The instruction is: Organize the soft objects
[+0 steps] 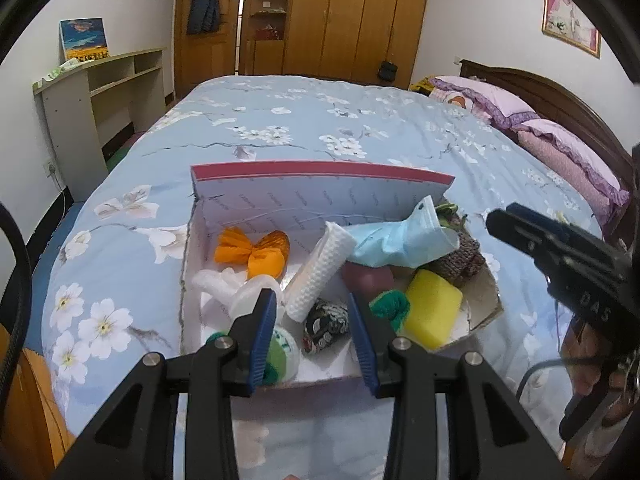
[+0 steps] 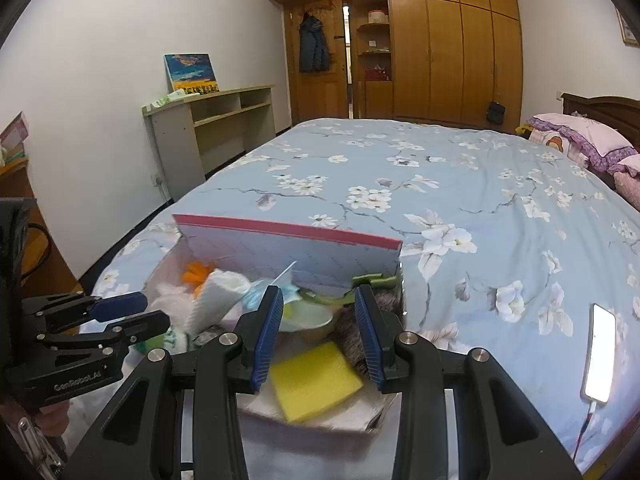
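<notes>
box (image 1: 320, 196) open on bed | yellow sponge (image 1: 434, 314), orange bow (image 1: 252, 252), blue mask (image 1: 396, 240) inside

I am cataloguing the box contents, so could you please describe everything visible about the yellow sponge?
The yellow rectangular foam sponge is a plain, thick block with rounded corners and looks undamaged. It lies tilted in the near right corner of the open cardboard box on white paper lining, with a green knitted piece at its left edge. Neither gripper touches it.

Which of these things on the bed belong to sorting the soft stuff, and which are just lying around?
Belongs to the job: box, yellow sponge, face mask, orange bow, white roll.

Just lying about: phone, pillows, painting.
</notes>
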Demonstrator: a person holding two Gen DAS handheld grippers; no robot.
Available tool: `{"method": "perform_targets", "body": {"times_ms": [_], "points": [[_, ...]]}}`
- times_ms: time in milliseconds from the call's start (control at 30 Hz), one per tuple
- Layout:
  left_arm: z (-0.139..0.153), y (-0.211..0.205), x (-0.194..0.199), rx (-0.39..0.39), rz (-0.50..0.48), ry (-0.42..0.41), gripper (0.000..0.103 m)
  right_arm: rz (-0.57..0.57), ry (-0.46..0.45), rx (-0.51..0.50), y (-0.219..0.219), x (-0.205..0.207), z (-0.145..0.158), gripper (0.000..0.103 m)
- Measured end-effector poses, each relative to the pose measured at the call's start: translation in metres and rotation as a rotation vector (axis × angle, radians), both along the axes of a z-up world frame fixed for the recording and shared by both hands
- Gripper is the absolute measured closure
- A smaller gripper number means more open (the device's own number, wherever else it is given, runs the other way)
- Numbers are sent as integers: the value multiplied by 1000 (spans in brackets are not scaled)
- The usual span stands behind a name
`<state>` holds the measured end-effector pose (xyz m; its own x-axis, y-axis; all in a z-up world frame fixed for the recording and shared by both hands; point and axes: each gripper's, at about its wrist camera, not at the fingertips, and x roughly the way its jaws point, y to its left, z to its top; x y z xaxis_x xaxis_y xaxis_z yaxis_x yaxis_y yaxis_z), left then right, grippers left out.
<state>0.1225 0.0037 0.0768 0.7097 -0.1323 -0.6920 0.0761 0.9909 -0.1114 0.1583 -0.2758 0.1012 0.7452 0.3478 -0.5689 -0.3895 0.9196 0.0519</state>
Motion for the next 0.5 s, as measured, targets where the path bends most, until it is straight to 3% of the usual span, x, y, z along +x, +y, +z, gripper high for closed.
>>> {"method": "perform_targets", "body": {"times_ms": [500], "points": [[-2,2,-43,-16,51,8,64,12,40,38,6,-55,-12,65]]}}
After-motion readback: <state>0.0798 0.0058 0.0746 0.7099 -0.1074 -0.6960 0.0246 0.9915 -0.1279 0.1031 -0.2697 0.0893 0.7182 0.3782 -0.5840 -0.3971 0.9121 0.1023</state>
